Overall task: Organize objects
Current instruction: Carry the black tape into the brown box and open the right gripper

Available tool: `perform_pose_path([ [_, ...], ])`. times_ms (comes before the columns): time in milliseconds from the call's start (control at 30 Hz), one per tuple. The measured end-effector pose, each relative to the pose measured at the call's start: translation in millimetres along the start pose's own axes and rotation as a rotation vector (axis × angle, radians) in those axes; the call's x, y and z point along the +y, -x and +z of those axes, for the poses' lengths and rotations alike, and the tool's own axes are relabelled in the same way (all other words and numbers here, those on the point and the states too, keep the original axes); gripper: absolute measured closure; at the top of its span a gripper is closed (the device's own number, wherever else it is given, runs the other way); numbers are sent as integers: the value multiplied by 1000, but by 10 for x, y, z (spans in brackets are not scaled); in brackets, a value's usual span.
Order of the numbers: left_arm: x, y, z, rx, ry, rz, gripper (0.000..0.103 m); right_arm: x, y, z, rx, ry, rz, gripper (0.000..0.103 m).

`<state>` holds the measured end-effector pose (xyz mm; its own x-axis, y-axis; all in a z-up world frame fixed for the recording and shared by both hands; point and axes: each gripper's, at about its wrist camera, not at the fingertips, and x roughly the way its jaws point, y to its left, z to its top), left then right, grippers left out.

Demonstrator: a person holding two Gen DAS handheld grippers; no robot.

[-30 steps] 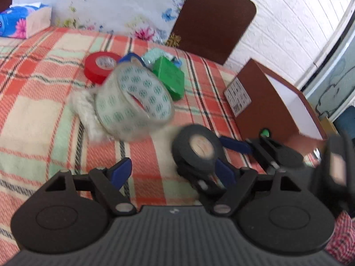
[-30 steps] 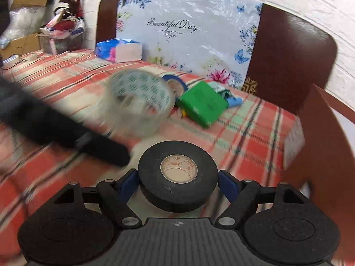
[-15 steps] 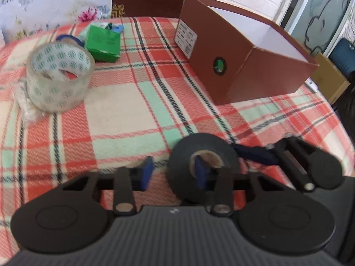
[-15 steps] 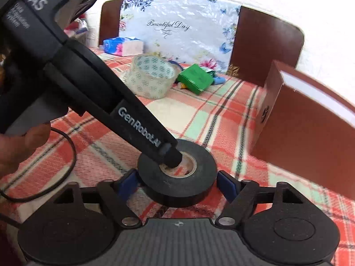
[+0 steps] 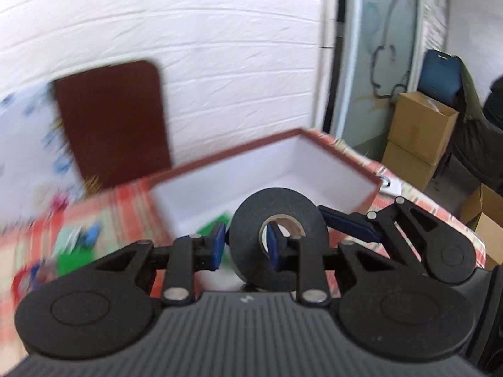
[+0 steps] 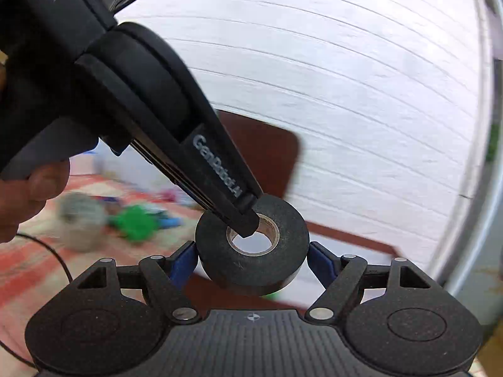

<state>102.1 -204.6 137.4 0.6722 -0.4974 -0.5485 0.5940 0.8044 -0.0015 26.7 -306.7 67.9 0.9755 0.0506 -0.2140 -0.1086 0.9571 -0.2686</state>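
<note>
Aloft, black tape roll hangs at the near edge of the open brown box. Our left gripper pinches the roll's wall, one pad inside the core; its jaws have just closed on it. Our right gripper clamps the rim from both sides. Risk, we judge: two grips pulling apart could twist the roll free, dropping it onto the tabletop short of the box.

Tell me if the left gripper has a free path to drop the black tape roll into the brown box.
Probably yes. The left gripper pinches the black tape roll's wall, and the brown box lies open-topped just beyond it. The right gripper clamps the roll's sides and must let go first.
</note>
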Motion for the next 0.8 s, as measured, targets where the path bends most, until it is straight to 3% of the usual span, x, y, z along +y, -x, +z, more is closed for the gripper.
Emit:
perform_pose_path([
  [200, -260, -873, 277, 59, -43, -48, 73, -597, -528, -200, 130, -77, -73, 28],
  [333, -338, -1237, 307, 85, -44, -47, 73, -836, -686, -268, 131, -153, -71, 28],
  [400, -356, -1344, 305, 93, -41, -34, 72, -822, -720, -270, 127, -133, -85, 19],
  [433, -350, -1343, 286, 94, -40, -17, 72, -798, -718, -273, 123, -119, -105, 16],
  [567, -296, -1180, 257, 84, -22, -25, 68, -674, -617, -260, 95, -128, -128, 23],
  [800, -250, -484, 19, 22, -37, 21, 57, -335, -158, -266, 36, -193, -100, 23],
])
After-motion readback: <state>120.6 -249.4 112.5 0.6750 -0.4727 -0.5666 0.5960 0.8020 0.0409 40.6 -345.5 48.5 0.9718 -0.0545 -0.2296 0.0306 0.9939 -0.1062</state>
